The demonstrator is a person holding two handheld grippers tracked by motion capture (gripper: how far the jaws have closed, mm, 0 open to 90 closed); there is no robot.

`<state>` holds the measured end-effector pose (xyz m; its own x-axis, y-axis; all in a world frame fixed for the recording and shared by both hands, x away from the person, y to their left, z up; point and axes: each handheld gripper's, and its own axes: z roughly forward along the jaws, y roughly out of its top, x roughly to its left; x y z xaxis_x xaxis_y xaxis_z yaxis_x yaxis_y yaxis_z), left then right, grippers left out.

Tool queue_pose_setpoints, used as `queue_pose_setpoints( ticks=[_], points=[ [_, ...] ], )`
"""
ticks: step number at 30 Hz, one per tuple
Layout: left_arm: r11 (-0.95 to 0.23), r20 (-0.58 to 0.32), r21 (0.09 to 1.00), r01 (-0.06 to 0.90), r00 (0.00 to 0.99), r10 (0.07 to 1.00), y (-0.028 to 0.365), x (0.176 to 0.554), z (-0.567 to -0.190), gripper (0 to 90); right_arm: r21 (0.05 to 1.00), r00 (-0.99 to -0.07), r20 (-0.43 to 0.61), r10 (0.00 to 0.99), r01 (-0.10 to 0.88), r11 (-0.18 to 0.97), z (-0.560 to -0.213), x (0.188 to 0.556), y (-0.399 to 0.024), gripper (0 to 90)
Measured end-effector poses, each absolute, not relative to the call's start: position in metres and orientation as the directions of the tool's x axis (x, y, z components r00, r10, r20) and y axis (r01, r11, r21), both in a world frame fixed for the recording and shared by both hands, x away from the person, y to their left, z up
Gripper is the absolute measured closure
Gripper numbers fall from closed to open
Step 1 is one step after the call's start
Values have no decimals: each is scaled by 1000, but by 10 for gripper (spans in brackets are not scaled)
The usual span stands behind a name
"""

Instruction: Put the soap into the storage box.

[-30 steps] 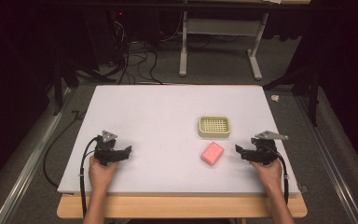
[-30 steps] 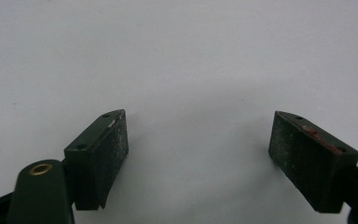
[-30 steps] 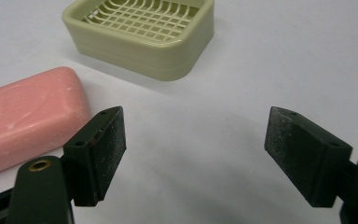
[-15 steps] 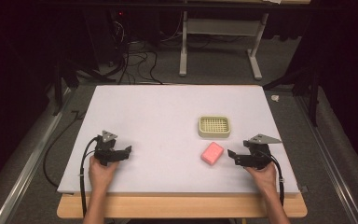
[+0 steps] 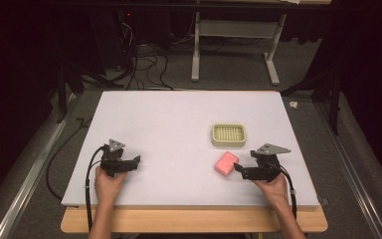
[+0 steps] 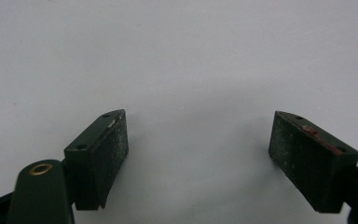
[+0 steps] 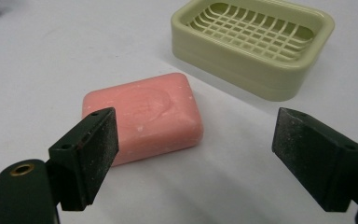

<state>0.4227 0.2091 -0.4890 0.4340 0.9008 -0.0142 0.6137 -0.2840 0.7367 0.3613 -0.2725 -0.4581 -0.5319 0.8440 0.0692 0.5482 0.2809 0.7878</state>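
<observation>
A pink bar of soap [image 5: 226, 163] [image 7: 144, 116] lies flat on the white table [image 5: 179, 129]. Just behind it stands a pale green soap dish [image 5: 228, 135] [image 7: 254, 42] with a grid floor and nothing in it. My right gripper [image 5: 239, 171] [image 7: 193, 158] is open, low over the table at the soap's right side, its jaws pointing left at the bar; the soap sits just ahead of them, nearer the left jaw in the right gripper view. My left gripper [image 5: 135, 162] [image 6: 198, 154] is open at the table's front left, over bare table.
The table's front edge runs just behind both hands. Beyond the far edge are a grey floor, cables [image 5: 144, 64] and a white stand's legs [image 5: 234, 50]. A cable [image 5: 89, 174] trails from the left gripper off the front left.
My right gripper has moved left and a little toward the front, closing in on the pink soap. The left gripper has stayed put.
</observation>
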Motion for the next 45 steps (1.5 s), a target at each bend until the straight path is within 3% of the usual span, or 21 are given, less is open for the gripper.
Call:
queue_pose_setpoints(
  ticks=[26,45],
  points=[
    [-283,-15,737,614,433,901,209,423,-489,202,774,-618,39,786,516,367,-455,367,-237,132],
    [-283,-15,737,614,433,901,209,423,-489,203,744,-631,-2,776,518,423,-460,379,-221,122]
  ],
)
